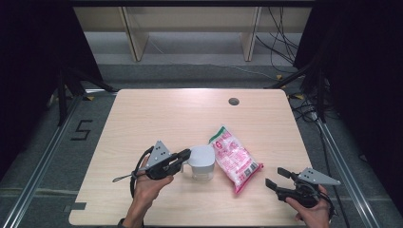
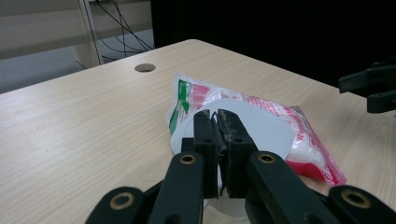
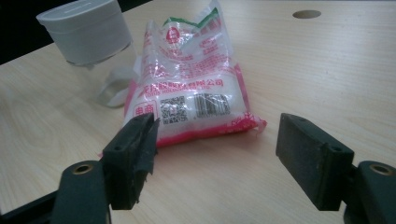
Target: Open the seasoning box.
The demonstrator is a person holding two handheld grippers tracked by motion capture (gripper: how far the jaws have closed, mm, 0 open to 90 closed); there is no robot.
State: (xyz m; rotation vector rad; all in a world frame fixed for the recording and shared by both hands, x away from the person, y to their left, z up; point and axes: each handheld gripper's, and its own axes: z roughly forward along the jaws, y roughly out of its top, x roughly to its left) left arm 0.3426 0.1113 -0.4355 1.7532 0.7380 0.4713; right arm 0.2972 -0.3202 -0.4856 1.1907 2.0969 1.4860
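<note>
A pale wood table [image 1: 157, 114] with a round cable hole [image 1: 233, 101] stands on grey floor [image 1: 43, 142] marked with a black "5" [image 1: 81, 129]. Metal rails [image 1: 340, 166] flank it on both sides. Behind it, light wooden shelving [image 1: 190, 28] lines the wall, cables [image 1: 280, 42] trailing down, with black curtains [image 1: 361, 71] at either side.

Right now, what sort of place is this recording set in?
Probably a lab or data-recording bay rather than a home: a plain wooden table with a cable hole, black curtains on both sides, loose cables on the floor, and a taped floor number.
</note>
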